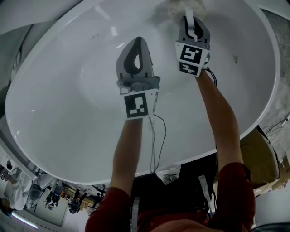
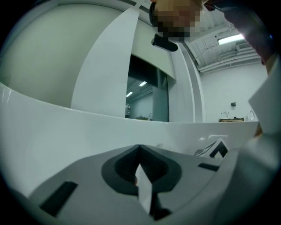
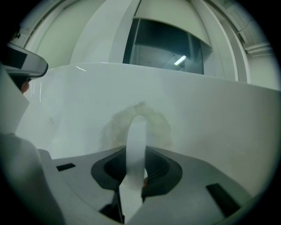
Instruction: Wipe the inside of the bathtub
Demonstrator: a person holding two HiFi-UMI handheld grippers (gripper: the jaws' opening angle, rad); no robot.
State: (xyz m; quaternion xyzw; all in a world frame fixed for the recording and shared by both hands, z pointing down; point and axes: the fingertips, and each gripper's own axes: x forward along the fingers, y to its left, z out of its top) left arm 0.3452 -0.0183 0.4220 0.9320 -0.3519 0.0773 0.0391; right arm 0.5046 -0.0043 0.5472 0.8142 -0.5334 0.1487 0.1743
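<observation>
Bathtub [image 1: 54, 113]: white, oval, with a person leaning over the rim at 6 o'clock. Right gripper [image 1: 189, 13]: at the tub's 12 o'clock, jaws clamped on a white strap [image 3: 136, 145] that loops forward to a fuzzy pad [image 3: 161, 125]. The pad lies against the inner wall. Left gripper [image 1: 137, 43]: near the tub's middle, at the right one's 8 o'clock, jaws together. A thin white sliver [image 2: 143, 189] shows in their seam; what it is cannot be told. Whether this gripper touches the tub cannot be told.
</observation>
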